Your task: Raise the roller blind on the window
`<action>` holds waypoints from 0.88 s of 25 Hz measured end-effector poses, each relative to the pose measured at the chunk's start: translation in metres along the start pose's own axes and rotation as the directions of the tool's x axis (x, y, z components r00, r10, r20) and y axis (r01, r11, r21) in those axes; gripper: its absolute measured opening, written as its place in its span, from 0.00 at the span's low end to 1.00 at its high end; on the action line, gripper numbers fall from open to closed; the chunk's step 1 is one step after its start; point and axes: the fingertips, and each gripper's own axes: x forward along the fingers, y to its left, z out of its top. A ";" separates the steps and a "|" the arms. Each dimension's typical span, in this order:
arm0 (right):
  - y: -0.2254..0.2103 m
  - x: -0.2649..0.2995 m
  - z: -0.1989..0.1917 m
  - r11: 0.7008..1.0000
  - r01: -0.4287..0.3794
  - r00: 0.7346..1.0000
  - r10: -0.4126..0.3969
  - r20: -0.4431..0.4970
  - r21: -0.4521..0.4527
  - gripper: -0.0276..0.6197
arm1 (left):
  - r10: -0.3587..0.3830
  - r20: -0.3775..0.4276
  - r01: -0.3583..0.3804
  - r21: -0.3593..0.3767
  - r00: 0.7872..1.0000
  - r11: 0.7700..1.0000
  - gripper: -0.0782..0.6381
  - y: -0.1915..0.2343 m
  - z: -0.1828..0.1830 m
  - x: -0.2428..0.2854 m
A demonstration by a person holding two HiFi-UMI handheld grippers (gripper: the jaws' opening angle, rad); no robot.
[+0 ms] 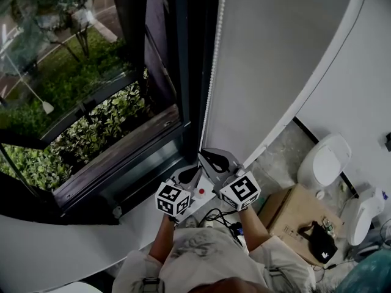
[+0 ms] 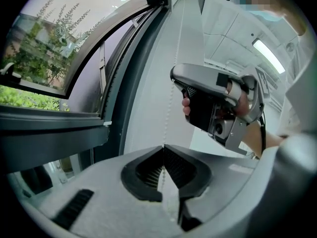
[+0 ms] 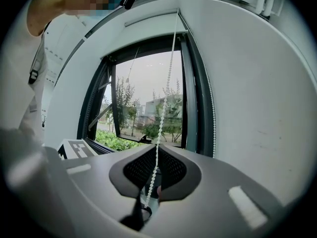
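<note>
Presently, left tongs (image 2: pixel 163 148) and right tongs (image 3: pixel 157 150) clamp the vertical bead chain (image 3: pixel 168 83) — right above, left just below.

Grey roller blind (image 1: pixel 275 60) hangs lowered, white bead chain (image 1: pixel 212 72) along its edge.

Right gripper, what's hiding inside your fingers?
A white bead chain runs between the right gripper's shut fingers. Where it goes farther down is covered by the gripper's body.
</note>
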 end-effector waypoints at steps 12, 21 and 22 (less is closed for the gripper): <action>0.000 -0.002 -0.007 1.000 0.001 1.000 -0.001 -0.004 0.009 0.08 | -0.011 -0.032 0.011 0.007 0.999 1.000 0.14 -0.001 -0.009 -0.003; 0.000 -0.002 -0.006 1.000 0.000 1.000 0.000 -0.008 -0.005 0.08 | 0.002 0.059 -0.005 0.042 0.998 0.999 0.19 -0.004 0.041 -0.030; 0.000 -0.002 -0.006 1.000 0.001 1.000 -0.001 -0.007 -0.005 0.08 | 0.004 0.086 -0.009 0.056 0.996 0.998 0.19 -0.005 0.055 -0.033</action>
